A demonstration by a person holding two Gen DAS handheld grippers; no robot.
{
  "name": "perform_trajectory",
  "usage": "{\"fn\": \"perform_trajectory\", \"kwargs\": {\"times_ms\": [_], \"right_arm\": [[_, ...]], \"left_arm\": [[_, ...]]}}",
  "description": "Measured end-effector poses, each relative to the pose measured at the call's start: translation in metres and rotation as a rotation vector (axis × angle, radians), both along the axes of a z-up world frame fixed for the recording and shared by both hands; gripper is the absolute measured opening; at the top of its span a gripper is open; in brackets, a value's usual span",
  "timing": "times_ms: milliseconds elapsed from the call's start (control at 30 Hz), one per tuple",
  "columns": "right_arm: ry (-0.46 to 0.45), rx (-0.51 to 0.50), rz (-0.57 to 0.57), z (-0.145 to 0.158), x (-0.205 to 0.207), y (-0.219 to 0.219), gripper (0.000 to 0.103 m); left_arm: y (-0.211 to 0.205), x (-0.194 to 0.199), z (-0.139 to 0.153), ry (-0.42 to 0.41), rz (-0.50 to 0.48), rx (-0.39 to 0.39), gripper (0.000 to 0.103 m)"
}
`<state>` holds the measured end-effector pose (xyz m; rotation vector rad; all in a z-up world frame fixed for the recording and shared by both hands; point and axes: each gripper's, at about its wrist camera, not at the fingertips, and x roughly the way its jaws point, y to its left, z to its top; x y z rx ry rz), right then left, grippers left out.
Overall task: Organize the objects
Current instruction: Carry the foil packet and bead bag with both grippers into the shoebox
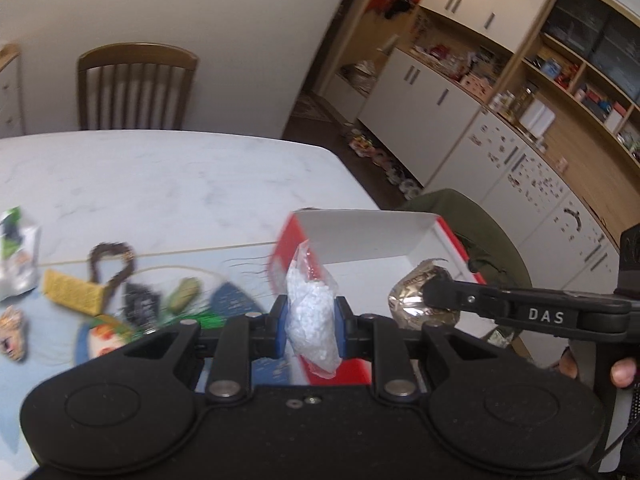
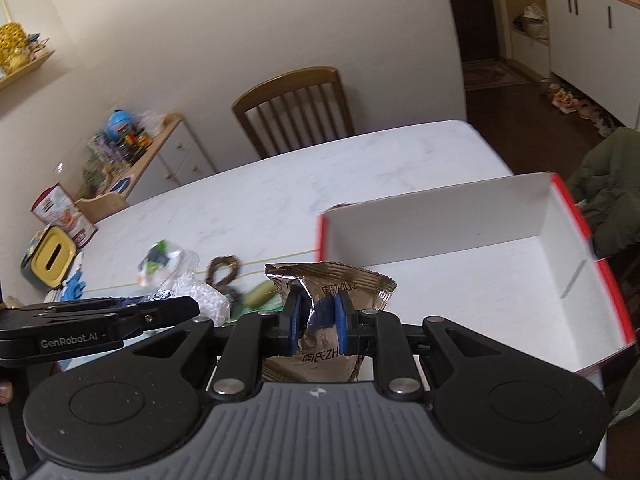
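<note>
Nearest the left wrist camera: left gripper (image 1: 311, 322), blue pads (image 1: 280, 326) clamped on a clear bag of white pellets (image 1: 310, 312), lifted off the table and carried just in front of the open red-and-white box (image 1: 360, 236), probably so as to drop straight in. Beside it, right gripper (image 1: 430, 300) coming across from the right, pinching a crumpled foil snack packet (image 1: 416, 296) over the box's near edge. Left behind on a pale blue mat (image 1: 24, 380): a yellow wrapped block (image 1: 72, 292), a dark braided loop (image 1: 112, 264), a green-and-white sachet (image 1: 16, 256), all motion-blurred, awaiting their turn. Beyond, a white marble table (image 1: 160, 176), a wooden slat-back chair (image 1: 136, 84) against a plain wall, cupboards and open shelves full of oddments on the right. Closest in the right wrist view: right gripper (image 2: 318, 322) squeezed shut on the same foil packet (image 2: 332, 300), printed side up, held at the box's left corner, white interior (image 2: 480, 280) looking bare. Lower left, the left gripper's black arm with the pellet bag (image 2: 204, 298) beside it. Farther off, a low sideboard (image 2: 168, 152) crowded with toys, a dark doorway beyond.
</note>
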<state>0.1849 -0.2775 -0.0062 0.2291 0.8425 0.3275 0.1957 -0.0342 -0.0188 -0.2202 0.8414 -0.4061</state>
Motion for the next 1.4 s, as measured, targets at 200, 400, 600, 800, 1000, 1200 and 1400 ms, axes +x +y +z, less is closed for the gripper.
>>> {"fn": "perform_trajectory", "kwargs": {"times_ms": [200,400,600,800,1000,1200,1400], "right_arm": [[0.002,-0.027,-0.036,-0.009,0.014,-0.038,0.017],[0.013,-0.061,-0.058,-0.023,0.026,-0.071,0.017],[0.037,-0.105,-0.062,-0.042,0.039,-0.091,0.017],[0.055,-0.154,-0.046,-0.061,0.051,-0.097,0.017],[0.074,-0.222,0.006,-0.085,0.058,-0.094,0.017],[0.101,-0.284,0.059,-0.102,0.062,-0.086,0.017],[0.133,-0.283,0.090,-0.111,0.065,-0.083,0.017]], "left_arm": [[-0.049,0.020,-0.006,0.020,-0.053,0.013,0.021],[-0.093,0.043,-0.017,0.045,-0.082,0.022,0.021],[-0.128,0.069,-0.037,0.079,-0.089,0.041,0.021],[-0.155,0.097,-0.061,0.122,-0.103,0.061,0.021],[-0.170,0.122,-0.086,0.187,-0.087,0.053,0.021],[-0.184,0.141,-0.107,0.240,-0.075,0.044,0.021],[-0.198,0.154,-0.124,0.278,-0.078,0.039,0.021]]}}
